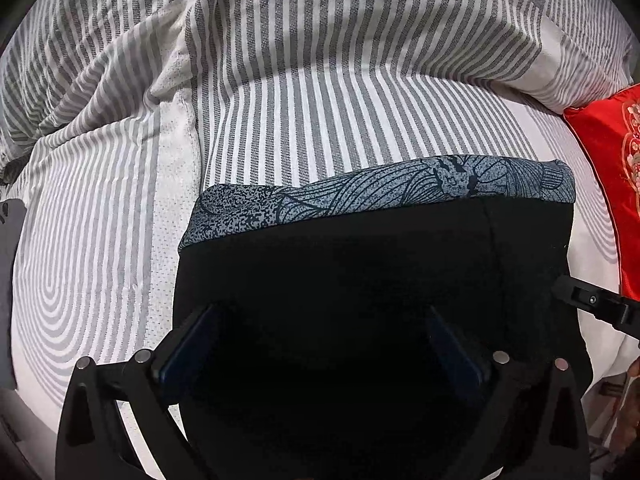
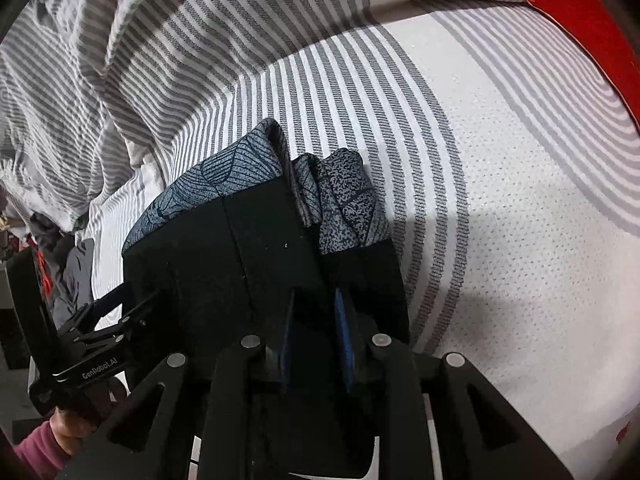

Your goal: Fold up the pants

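Pants (image 1: 360,264), black with a blue-grey printed band at the far edge, lie on the bed (image 1: 100,240) as a compact stacked rectangle, several layers visible at the right end in the right wrist view. Judging by that, folding is mostly done; what's left is maybe a final flatten or one more fold, and letting go.

Left claw (image 1: 320,344) stands wide over the near part of the pants, pads not pressing cloth. Right claw (image 2: 316,320) is narrow, blue pads pinching a black fabric layer at the right side of the stack.

Around: striped sheet, rumpled striped duvet (image 1: 120,40) far left, red embroidered cushion (image 1: 608,184) far right, just beside the pants. Nothing blocks the stack; the cushion crowds the right side a bit.
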`<state>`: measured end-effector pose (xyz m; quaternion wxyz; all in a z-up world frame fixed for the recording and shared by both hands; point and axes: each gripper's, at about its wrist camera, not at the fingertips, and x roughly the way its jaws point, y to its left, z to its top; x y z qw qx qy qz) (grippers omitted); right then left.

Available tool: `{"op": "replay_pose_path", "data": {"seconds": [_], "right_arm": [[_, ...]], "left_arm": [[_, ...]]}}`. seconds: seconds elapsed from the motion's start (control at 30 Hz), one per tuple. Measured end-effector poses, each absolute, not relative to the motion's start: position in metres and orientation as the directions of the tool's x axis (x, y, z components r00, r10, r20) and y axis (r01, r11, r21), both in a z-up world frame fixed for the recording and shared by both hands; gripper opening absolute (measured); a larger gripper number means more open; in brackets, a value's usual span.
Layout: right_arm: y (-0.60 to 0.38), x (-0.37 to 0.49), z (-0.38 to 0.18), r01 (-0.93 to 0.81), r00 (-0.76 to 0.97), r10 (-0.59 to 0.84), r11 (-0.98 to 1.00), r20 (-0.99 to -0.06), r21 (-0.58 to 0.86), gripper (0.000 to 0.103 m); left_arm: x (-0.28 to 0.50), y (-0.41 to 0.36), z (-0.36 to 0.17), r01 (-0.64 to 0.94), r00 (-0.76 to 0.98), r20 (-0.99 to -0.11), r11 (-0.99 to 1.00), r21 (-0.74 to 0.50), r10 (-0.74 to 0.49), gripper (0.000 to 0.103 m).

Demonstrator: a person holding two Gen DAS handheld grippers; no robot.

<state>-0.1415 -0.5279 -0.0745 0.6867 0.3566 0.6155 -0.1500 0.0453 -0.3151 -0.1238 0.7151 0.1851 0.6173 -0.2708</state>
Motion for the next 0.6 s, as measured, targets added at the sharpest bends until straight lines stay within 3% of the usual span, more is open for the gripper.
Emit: {"op": "replay_pose_path", "data": {"seconds": [0.17,0.23,0.37,0.43,0.6], "right_arm": [[-0.526,-0.140,-0.072,0.652,0.199,0.227,0.696,-0.953,0.301,0.025],[-0.525,-0.139,-0.072,0.652,0.206,0.237,0.690,-0.949,0.314,0.036],[-0.520,-0.136,-0.063,0.652,0.204,0.217,0.697,-0.955,0.298,0.046],[-0.514,-0.138,-0.054,0.657,0.211,0.208,0.693,-0.955,0.296,0.064],[-0.494,-0.151,-0.038,0.637,0.188,0.168,0.729,-0.968,0.250,0.074]], "left_arm": [[0.045,-0.312,-0.126,0.615,0.087,-0.982,0.785,-0.080,-0.168,0.102],[0.045,-0.311,-0.126,0.612,0.091,-0.980,0.786,-0.086,-0.179,0.102],[0.044,-0.309,-0.126,0.608,0.103,-0.976,0.789,-0.092,-0.193,0.102],[0.044,-0.310,-0.124,0.607,0.103,-0.977,0.790,-0.088,-0.188,0.102],[0.037,-0.310,-0.115,0.624,0.124,-0.979,0.780,-0.048,-0.159,0.102]]}}
